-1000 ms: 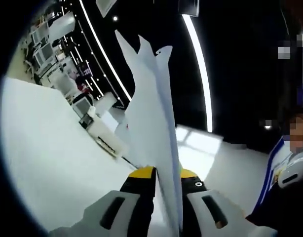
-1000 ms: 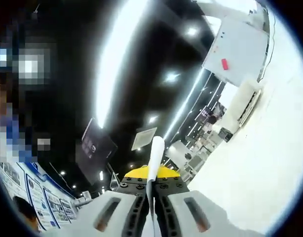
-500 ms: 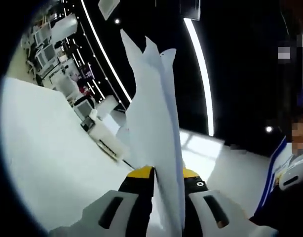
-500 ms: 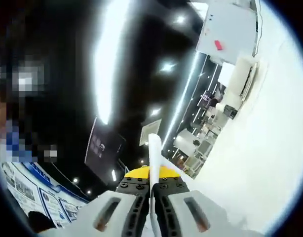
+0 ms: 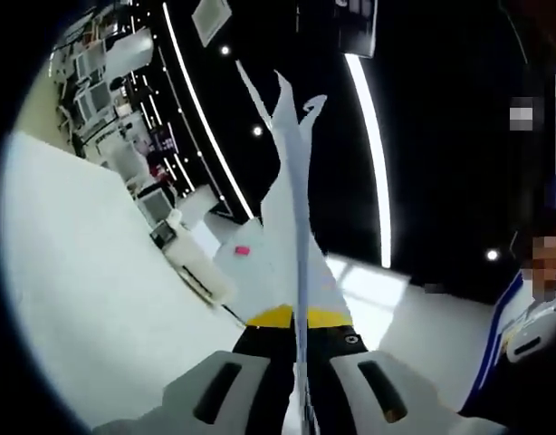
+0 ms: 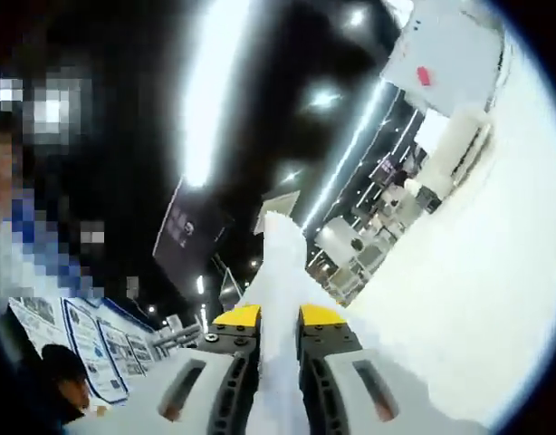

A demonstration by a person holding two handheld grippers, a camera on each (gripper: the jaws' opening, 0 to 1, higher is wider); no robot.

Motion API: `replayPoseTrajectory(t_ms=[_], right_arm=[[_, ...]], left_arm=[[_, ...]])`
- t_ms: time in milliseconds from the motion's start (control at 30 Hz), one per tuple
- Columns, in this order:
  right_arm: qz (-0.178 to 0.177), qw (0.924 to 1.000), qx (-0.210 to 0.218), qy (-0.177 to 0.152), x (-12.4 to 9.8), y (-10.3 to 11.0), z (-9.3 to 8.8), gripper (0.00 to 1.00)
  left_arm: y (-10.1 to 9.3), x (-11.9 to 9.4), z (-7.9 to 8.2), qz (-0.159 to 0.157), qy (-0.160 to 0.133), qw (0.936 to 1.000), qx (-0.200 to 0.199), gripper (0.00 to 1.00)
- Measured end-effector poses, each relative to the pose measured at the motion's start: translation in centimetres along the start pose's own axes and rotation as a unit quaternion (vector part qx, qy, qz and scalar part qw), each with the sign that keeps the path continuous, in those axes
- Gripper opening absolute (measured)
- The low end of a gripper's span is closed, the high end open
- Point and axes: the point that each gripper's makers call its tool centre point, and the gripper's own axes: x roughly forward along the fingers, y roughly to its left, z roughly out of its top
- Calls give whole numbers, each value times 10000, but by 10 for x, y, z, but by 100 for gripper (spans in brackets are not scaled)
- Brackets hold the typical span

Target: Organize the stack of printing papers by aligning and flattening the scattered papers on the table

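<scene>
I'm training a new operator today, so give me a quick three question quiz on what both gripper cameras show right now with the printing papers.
1. True or false: the left gripper is shut on the papers, seen edge-on between its jaws.
2. In the right gripper view, the paper between the jaws of the right gripper is: A) lying flat on the table, B) standing up from between the jaws, C) crumpled into a ball.
3. Fill in: in the left gripper view, the far ends of the sheets are ____, not flush.

Key: 1 true; 2 B; 3 uneven (separate pointed tips fan apart at the top).
</scene>
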Motion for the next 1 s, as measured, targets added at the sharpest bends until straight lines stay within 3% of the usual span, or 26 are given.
replayPoseTrajectory(t_ms=[100,167,333,433,700,833,867,1000], right_arm=[[16,9983,-542,218,-2,-6,8,21],[123,9937,-1002,479,-3,-7,8,22],[257,9824,-1631,871,-5,-12,14,31],[303,9797,-1752,924,-5,-14,21,33],[540,9666,-1995,1518,-5,-20,23,37],[819,9534,-2086,2020,-6,-20,17,38],[872,9462,-2099,2302,-7,-22,14,38],[1026,9378,-2236,2450,0,-25,23,38]], left_arm=[[-2,1,-1,-51,22,10000,11,6],[-5,2,-3,-116,75,9999,56,6],[-11,3,-7,-223,191,9995,144,5],[-13,2,-7,-271,205,9993,149,5],[-20,4,-16,-423,491,9976,235,5],[-22,3,-21,-491,637,9964,276,5],[-23,3,-23,-523,697,9958,285,5],[-25,3,-27,-570,833,9944,322,5]])
